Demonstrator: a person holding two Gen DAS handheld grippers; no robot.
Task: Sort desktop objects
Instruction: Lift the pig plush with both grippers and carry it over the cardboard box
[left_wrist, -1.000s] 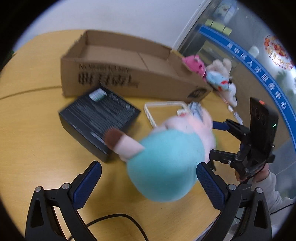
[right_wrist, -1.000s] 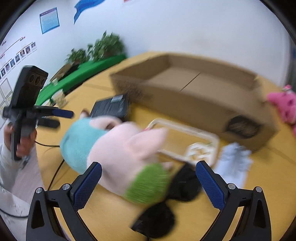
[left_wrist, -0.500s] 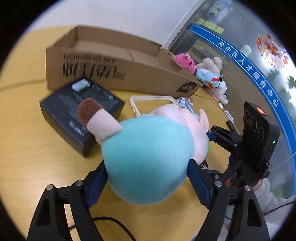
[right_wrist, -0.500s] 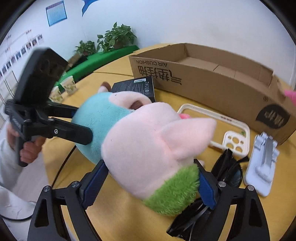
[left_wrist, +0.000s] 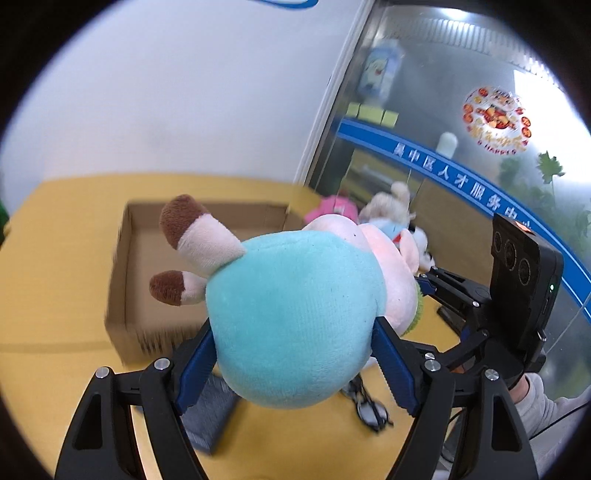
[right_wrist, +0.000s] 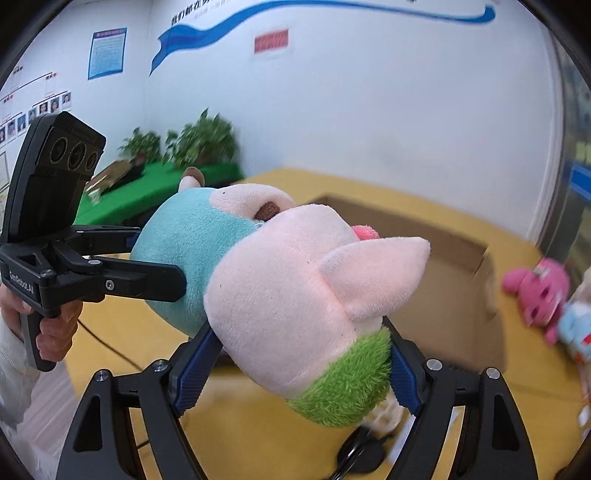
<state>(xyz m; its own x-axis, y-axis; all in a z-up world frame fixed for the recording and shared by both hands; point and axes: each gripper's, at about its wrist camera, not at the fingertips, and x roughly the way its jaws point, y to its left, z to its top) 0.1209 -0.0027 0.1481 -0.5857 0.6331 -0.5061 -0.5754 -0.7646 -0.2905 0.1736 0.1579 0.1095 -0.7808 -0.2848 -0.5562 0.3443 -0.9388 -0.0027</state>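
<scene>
A yellow table (left_wrist: 55, 258) fills the lower part of both views, and on it stands an open cardboard box (left_wrist: 125, 280) with its flaps up. In the air on the near side of the box hangs a plush toy (left_wrist: 295, 325), pink-headed with a teal body and a green collar, held off the table between two grippers. The left gripper (left_wrist: 291, 365) clamps the teal rear end, its blue pads pressing into the fabric on both sides. The right gripper (right_wrist: 291, 365) clamps the head and green collar the same way. Both sets of jaws have just been closing onto the toy. Beyond the box lie a pink plush (right_wrist: 535, 291) and other soft toys. Dark sunglasses (left_wrist: 365, 406) lie on the table under the toy.
</scene>
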